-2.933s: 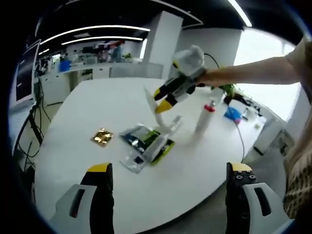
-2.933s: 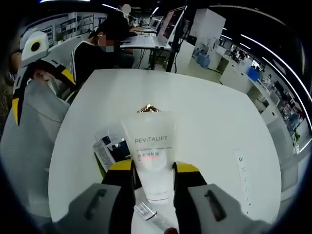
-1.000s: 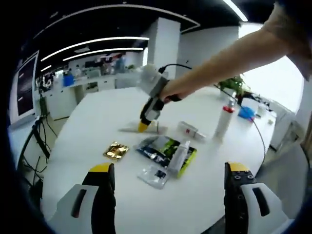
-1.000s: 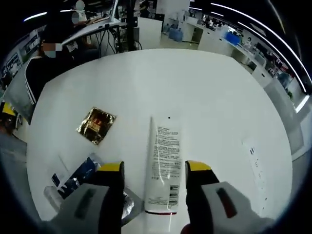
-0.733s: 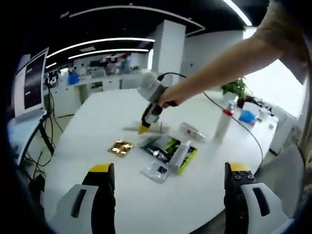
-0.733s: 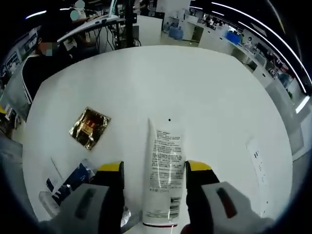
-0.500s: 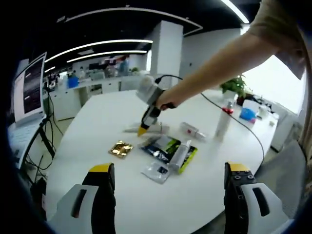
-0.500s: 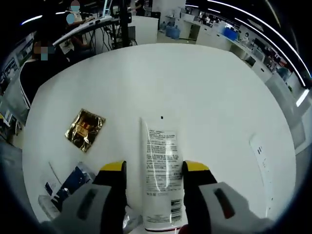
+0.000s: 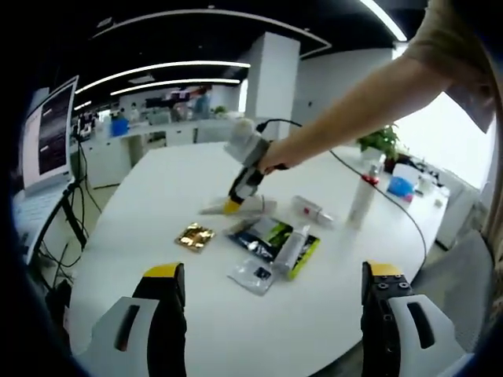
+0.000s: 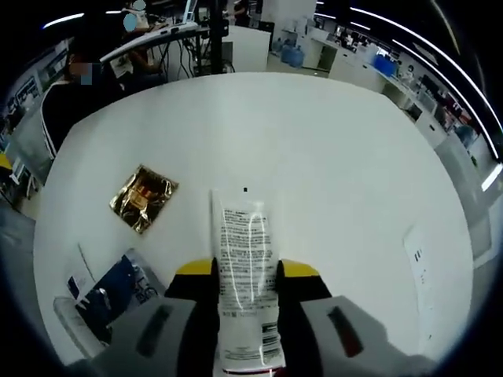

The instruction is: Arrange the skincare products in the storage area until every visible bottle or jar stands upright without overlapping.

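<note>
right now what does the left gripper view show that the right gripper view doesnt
Left gripper view: an upright white spray bottle with a red collar, a small tube lying on a green and black packet, a clear sachet, another small tube lying beside them, and the left gripper with jaws wide apart over bare table.

Right gripper view: the print on the white tube's back, and a seated person beyond the table's far edge.

Both: the white table, the gold foil sachet, and the right gripper shut on the white tube.

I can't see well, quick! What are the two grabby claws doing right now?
Left gripper: open, holding nothing.
Right gripper: shut on the white tube.
</note>
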A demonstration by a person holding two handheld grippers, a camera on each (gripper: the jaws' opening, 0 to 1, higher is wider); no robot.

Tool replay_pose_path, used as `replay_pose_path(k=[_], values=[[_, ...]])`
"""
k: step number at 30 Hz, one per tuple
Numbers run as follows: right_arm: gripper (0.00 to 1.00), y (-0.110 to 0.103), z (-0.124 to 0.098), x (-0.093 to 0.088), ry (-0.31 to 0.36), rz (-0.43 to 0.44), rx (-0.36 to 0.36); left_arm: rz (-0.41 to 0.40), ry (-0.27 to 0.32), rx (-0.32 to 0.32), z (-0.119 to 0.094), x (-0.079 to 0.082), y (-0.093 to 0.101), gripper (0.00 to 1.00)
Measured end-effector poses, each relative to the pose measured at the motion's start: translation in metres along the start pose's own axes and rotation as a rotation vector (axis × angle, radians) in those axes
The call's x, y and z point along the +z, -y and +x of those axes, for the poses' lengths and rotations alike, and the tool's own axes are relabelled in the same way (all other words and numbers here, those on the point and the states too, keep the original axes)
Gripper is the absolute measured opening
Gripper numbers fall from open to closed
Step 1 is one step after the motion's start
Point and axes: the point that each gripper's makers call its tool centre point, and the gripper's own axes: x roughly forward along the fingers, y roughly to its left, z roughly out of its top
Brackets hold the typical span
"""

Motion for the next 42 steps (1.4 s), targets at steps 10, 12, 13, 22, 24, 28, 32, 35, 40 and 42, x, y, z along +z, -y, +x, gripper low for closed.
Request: replay_pose_path(k=[10, 12, 13, 22, 24, 28, 32, 35, 40, 42], values=[[0.26, -0.002, -0.022, 0.003, 0.078, 0.031, -0.017, 0.024, -0.002, -0.004, 0.001, 0.001, 0.001, 0.9], [0.26, -0.001, -0.03, 0.005, 0.111, 0.048, -0.029, 0.03, -0.004, -0.004, 0.001, 0.001, 0.002, 0.9], [0.26, 0.0, -0.033, 0.005, 0.121, 0.054, -0.033, 0.034, -0.005, -0.004, 0.002, 0.001, 0.002, 0.9], [0.27, 0.006, -0.076, 0.003, 0.23, 0.116, -0.097, 0.071, -0.006, -0.004, 0.003, 0.002, 0.006, 0.9], [0.27, 0.007, -0.084, 0.003, 0.249, 0.127, -0.111, 0.076, -0.005, -0.001, 0.003, 0.003, 0.006, 0.9], [0.27, 0.01, -0.102, 0.007, 0.301, 0.166, -0.141, 0.086, -0.004, 0.003, 0.003, 0.003, 0.005, 0.9], [0.27, 0.006, -0.117, 0.01, 0.333, 0.183, -0.155, 0.101, -0.005, 0.002, 0.003, 0.003, 0.007, 0.9], [0.27, 0.003, -0.127, 0.013, 0.361, 0.201, -0.165, 0.106, -0.005, 0.0, 0.002, 0.003, 0.007, 0.9], [0.27, 0.001, -0.144, 0.018, 0.396, 0.208, -0.181, 0.109, -0.006, 0.001, 0.002, 0.003, 0.007, 0.9], [0.27, 0.0, -0.154, 0.021, 0.409, 0.205, -0.189, 0.114, -0.007, 0.0, 0.002, 0.002, 0.007, 0.9]])
